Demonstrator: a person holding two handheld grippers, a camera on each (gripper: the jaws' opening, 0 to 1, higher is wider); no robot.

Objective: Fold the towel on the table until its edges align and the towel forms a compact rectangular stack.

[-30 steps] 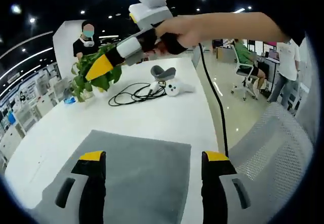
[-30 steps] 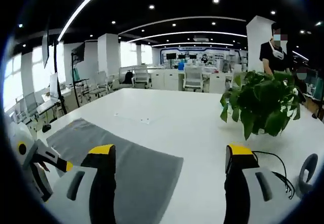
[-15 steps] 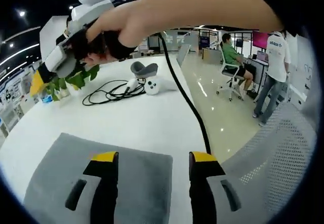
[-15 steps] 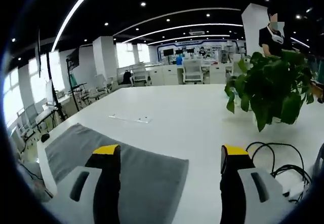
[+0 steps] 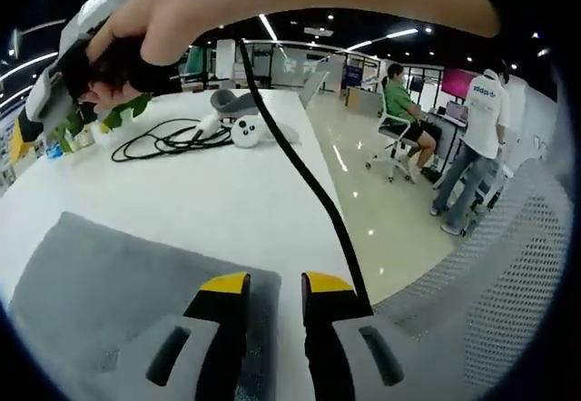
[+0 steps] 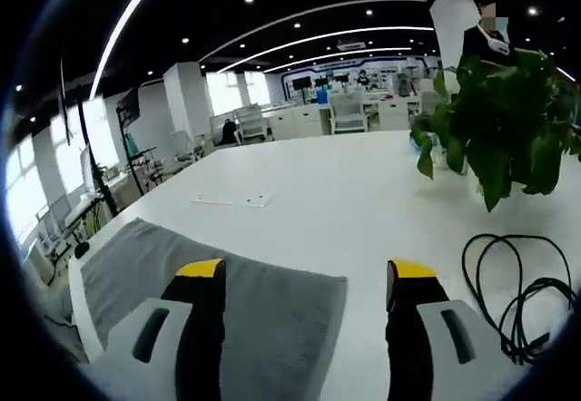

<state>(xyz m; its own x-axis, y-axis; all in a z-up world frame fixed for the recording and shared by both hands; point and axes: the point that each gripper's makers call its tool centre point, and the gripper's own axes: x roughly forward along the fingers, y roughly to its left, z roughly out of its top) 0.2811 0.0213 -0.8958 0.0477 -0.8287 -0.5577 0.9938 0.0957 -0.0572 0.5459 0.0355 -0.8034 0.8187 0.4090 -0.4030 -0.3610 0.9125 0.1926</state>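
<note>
A grey towel [image 5: 100, 274] lies flat on the white table [image 5: 218, 201]. My left gripper [image 5: 277, 285] sits low over the towel's right edge, which runs into the narrow gap between its yellow-tipped jaws; the jaws do not touch. A hand [image 5: 236, 2] holds my right gripper [image 5: 50, 92] above the table at the upper left of the left gripper view. In the right gripper view the towel [image 6: 136, 256] spreads to the lower left. There my right gripper [image 6: 304, 274] stands open, its jaws wide apart over the towel's far corner.
A potted plant [image 6: 499, 120] and a coiled black cable [image 6: 513, 283] lie past the towel, with a white controller [image 5: 245, 131] beside them. A black cord [image 5: 309, 183] hangs from the hand. Off the table's right edge are a mesh chair [image 5: 490, 283] and people [image 5: 399, 111].
My left gripper's jaws have drawn much closer together, and it has shifted to the towel's right edge. The right gripper has moved left in the left gripper view and slightly nearer the towel's corner.
</note>
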